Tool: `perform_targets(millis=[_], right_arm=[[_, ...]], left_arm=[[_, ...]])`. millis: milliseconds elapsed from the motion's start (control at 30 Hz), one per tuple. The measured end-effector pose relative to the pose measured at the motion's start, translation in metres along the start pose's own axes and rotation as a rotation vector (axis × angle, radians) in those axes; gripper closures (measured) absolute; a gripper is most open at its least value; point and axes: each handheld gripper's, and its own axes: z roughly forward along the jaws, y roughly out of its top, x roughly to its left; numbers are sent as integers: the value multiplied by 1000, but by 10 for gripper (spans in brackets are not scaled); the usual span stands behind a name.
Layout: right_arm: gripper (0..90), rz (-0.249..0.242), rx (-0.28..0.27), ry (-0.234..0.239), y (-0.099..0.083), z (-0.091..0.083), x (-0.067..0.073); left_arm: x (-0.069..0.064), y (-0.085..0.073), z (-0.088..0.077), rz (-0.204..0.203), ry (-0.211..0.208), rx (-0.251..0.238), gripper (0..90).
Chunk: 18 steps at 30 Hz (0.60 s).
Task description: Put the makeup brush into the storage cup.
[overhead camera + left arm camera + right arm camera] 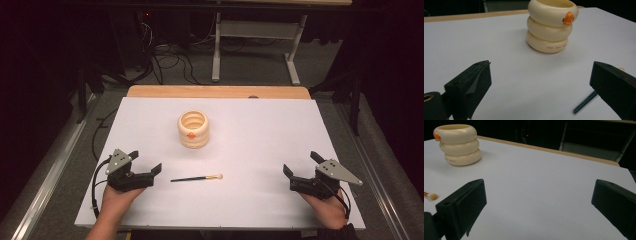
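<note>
Where brush (197, 178) lies flat, cream holder (193, 129) well beyond, path clear.

One cream holder (193, 129) stands on the counter (260, 135), toward 12 o'clock from the counter's middle; it is built of three stacked rings and carries one orange mark on its side. One brush (196, 178) lies at about 6 o'clock from the holder, with one dark handle and one pale tip. Two grippers rest on the counter: the left gripper (147, 162) at 8 o'clock and the right gripper (301, 164) at 4 o'clock, each with two black jaws set wide apart. One white sheet covers the counter.
</note>
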Motion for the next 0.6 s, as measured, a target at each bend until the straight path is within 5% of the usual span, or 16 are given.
perform_targets(millis=[600], right_arm=[[10, -2, -6, 0, 1, 0, 3]], left_arm=[[8, -2, 3, 0, 53, 95, 44]])
